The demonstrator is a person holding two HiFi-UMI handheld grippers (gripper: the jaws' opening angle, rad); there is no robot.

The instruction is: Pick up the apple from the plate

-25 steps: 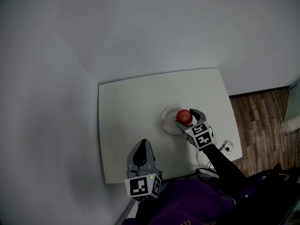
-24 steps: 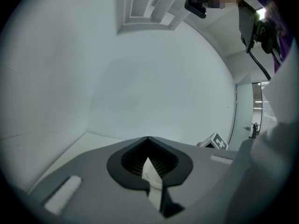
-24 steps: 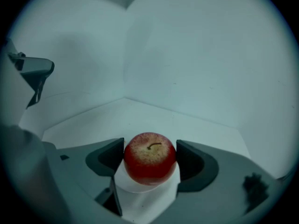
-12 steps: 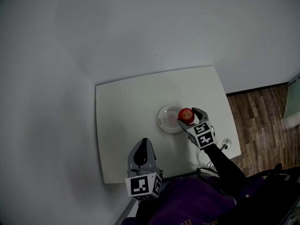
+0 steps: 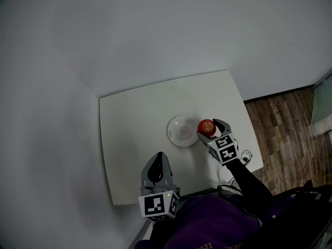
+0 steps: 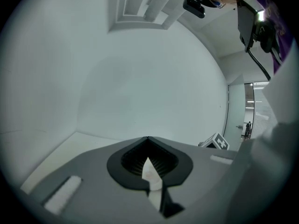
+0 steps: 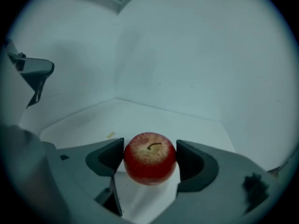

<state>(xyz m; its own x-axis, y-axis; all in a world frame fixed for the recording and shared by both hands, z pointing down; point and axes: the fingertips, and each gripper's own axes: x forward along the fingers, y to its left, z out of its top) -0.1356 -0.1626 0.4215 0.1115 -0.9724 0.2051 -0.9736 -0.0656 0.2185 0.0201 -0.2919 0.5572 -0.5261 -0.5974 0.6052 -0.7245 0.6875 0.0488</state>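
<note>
A red apple hangs just right of the white plate, above the table, with my right gripper shut on it. In the right gripper view the apple sits stem up between the two dark pads, squeezed on both sides by the right gripper. The plate looks bare. My left gripper stays low near the table's front edge, left of the plate; in its own view the left gripper has its jaws meeting at the tip with nothing between them.
The white table stands in a corner of pale walls. A small round thing on a cable lies by the table's right front edge. Wood floor shows to the right. A tiny yellow speck lies on the tabletop.
My right gripper has carried the apple up and to the right, from over the plate to beside its right rim. The left gripper has kept its place.
</note>
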